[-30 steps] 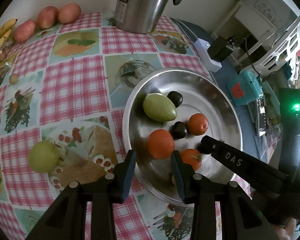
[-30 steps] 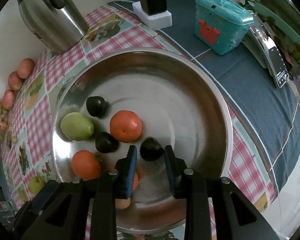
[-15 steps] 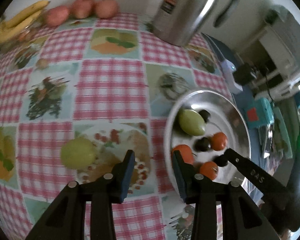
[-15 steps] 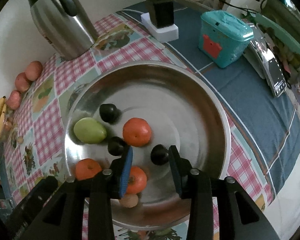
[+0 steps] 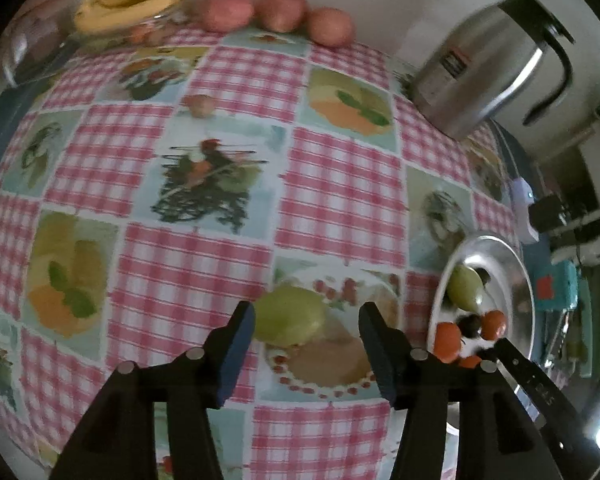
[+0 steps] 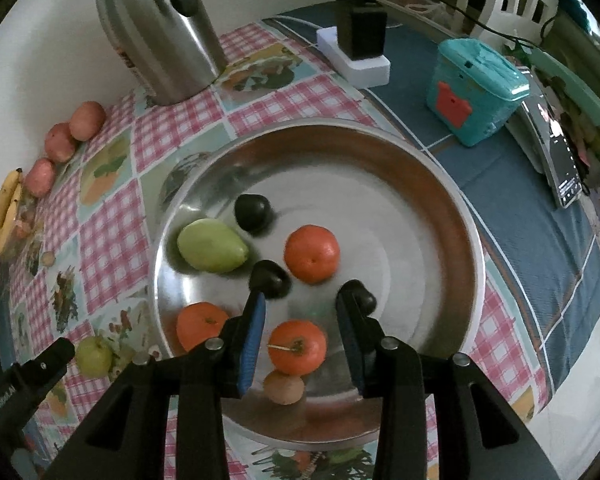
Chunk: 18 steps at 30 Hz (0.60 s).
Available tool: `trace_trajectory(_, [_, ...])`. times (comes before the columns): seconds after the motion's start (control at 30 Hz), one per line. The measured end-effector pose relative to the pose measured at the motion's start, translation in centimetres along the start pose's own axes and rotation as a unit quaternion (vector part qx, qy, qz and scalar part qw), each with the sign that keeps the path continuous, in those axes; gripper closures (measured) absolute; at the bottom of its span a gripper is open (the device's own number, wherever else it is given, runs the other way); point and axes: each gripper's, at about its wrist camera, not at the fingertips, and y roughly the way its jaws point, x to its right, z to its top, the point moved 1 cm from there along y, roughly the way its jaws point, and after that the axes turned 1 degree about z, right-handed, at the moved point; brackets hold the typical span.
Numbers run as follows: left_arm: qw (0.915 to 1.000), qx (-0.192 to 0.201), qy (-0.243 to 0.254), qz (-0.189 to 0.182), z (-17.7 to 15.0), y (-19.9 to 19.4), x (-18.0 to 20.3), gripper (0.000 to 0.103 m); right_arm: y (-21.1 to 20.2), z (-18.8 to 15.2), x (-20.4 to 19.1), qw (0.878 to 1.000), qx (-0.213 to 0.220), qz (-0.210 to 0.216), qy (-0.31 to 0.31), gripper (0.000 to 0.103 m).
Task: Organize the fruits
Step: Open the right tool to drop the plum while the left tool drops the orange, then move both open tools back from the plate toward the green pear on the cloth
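Left gripper (image 5: 306, 316) pointing steeply down, jaws just opened wider, pads touching nothing. Right gripper (image 6: 302, 304) also aimed steeply down, jaws parted and empty, holding nothing between the blue pads (image 6: 254, 330).

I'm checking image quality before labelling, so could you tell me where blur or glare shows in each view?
Left wrist view: slight motion blur across the tablecloth and kettle; fisheye bends the checks. Right wrist view: sharper, with soft glare on the steel bowl.
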Motion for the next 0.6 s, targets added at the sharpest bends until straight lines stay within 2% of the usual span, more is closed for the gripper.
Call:
trace_trajectory(0.17, [0.9998,-0.003,-0.018,-0.004,0.0,-0.2,-1.1,0.038,0.0,0.0,-1.0,1.000,0.002,0.002,-0.016,0.064])
trace_trajectory(0.27, [0.9998,-0.001,-0.018,0.004,0.1,0.0,-1.1,0.024,0.2,-0.2,-1.5,1.000,-0.001,0.001,-0.024,0.046])
trace_trajectory(0.33, [0.9998,0.000,-0.018,0.009,0.1,0.1,-1.2,0.012,0.2,-0.2,-1.7,1.000,0.000,-0.006,-0.029,0.045])
trace_trajectory(0.37, [0.9998,0.000,-0.019,0.011,0.0,0.1,-1.3,0.010,0.2,-0.2,-1.8,1.000,0.000,-0.006,-0.031,0.044])
trace_trajectory(0.47, [0.9996,0.002,-0.019,0.022,0.0,0.3,-1.7,0.006,0.4,-0.3,-2.0,0.999,-0.001,-0.010,-0.037,0.029])
trace_trajectory(0.6, [0.9993,0.002,-0.023,0.028,-0.2,0.6,-2.1,0.000,0.6,-0.4,-2.6,0.998,0.000,-0.017,-0.054,0.028])
